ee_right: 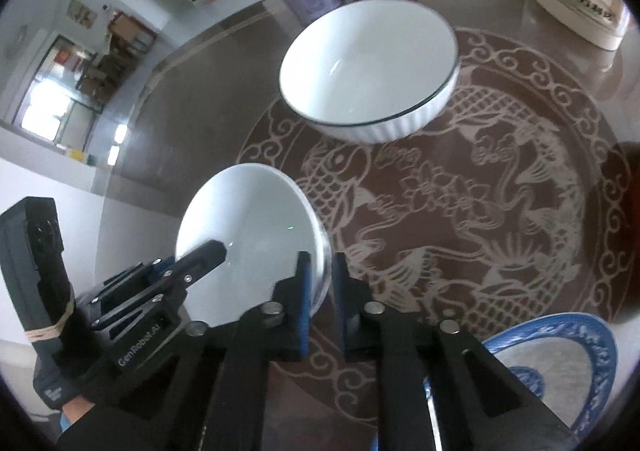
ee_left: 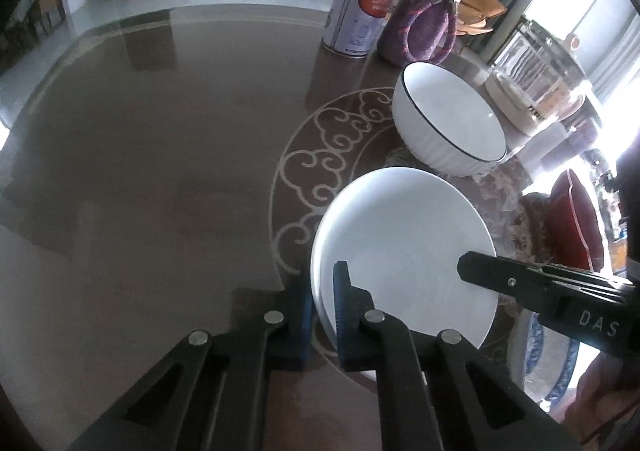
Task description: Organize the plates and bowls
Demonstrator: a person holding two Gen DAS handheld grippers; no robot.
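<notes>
Both tongs (ee_left: 323, 293) (ee_right: 319, 283) clamped on white plate (ee_left: 404, 243) (ee_right: 256, 219) rim

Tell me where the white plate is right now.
The white plate is low in both wrist views, gripped at opposite rims by the left gripper and right gripper, just in front of the white bowl.

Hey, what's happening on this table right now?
A person holds a gripper in each hand, and both grip the same white plate by opposite rims: the left gripper and the right gripper. The white bowl sits untouched behind it, and a blue-patterned plate waits nearby.
</notes>
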